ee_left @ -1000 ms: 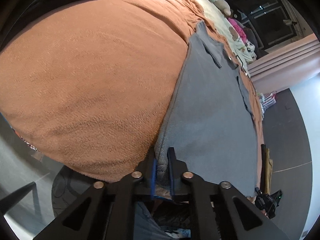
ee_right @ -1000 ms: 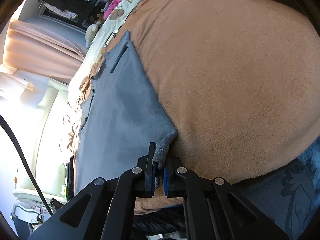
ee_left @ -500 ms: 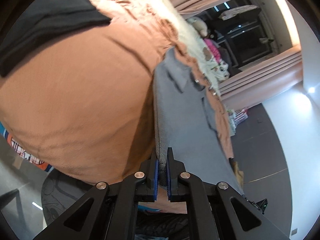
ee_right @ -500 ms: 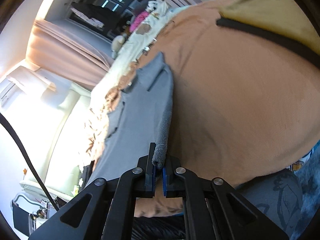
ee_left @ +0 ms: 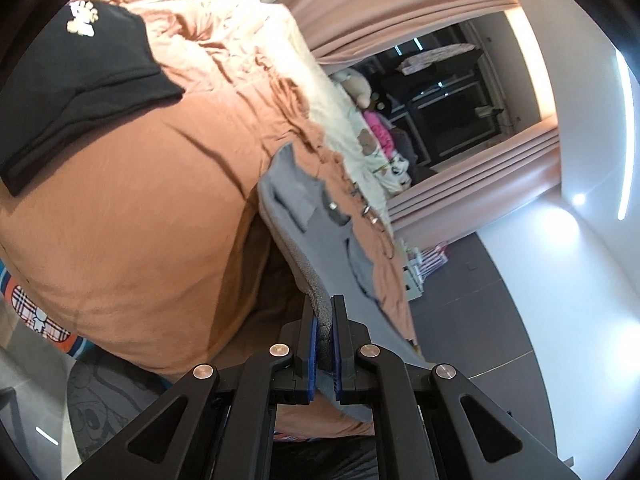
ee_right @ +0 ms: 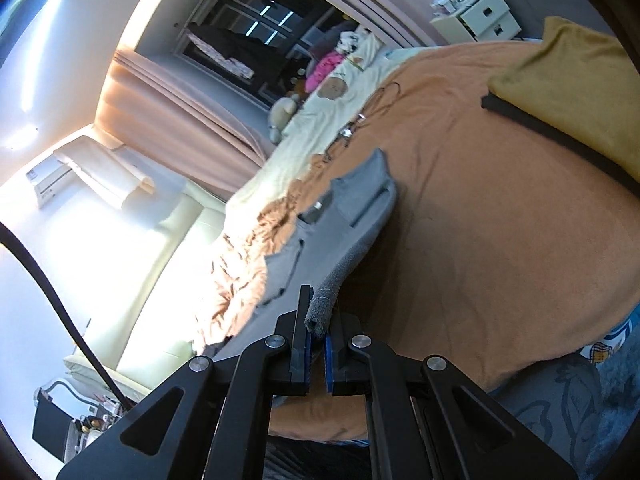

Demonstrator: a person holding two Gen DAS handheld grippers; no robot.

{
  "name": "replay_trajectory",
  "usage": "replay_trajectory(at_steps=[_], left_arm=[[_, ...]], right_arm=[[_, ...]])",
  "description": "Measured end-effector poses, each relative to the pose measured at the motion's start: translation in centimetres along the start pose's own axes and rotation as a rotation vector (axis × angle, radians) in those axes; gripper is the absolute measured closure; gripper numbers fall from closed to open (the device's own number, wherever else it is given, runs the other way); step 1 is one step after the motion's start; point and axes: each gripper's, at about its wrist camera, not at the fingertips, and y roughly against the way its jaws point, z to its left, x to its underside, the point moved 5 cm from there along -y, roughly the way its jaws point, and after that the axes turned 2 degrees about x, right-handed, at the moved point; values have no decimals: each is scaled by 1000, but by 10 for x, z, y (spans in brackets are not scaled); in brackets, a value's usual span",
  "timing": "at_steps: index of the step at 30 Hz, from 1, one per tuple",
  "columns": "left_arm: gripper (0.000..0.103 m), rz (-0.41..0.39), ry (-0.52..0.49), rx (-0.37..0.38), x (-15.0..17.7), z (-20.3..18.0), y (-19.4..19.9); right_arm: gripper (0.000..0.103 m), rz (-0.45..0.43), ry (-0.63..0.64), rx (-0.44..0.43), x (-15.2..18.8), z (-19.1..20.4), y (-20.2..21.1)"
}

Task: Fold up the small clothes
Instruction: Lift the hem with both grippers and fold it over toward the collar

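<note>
The left hand-held gripper (ee_left: 325, 322) is clamped on one corner of the grey garment (ee_left: 320, 216), and the right hand-held gripper (ee_right: 318, 322) is clamped on another corner (ee_right: 320, 312). Held by these 2 corners, the near edge of the garment is lifted off the orange blanket (ee_left: 140, 208), while its far end lies on that blanket. A folded black garment (ee_left: 80, 80) rests on the blanket, well apart from the grey one.
</note>
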Motion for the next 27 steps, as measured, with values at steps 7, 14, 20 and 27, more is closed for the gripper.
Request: replay_trajectory(at_steps=[7,14,20,27], left_arm=[[97,-55,-27,59,-10,-30,28],[97,-94,-45,99,-12,-50,53],[97,-120,-51,124,-12,-59,71],[97,-131,-61,150,-12,-64,84]], right_arm=[[102,-45,20,-60,-6,11,15],[102,-75,39,-103,-5,10,22],[102,-92,55,-136,-2,9,23],[102,-106,60,-162,-2,4,28]])
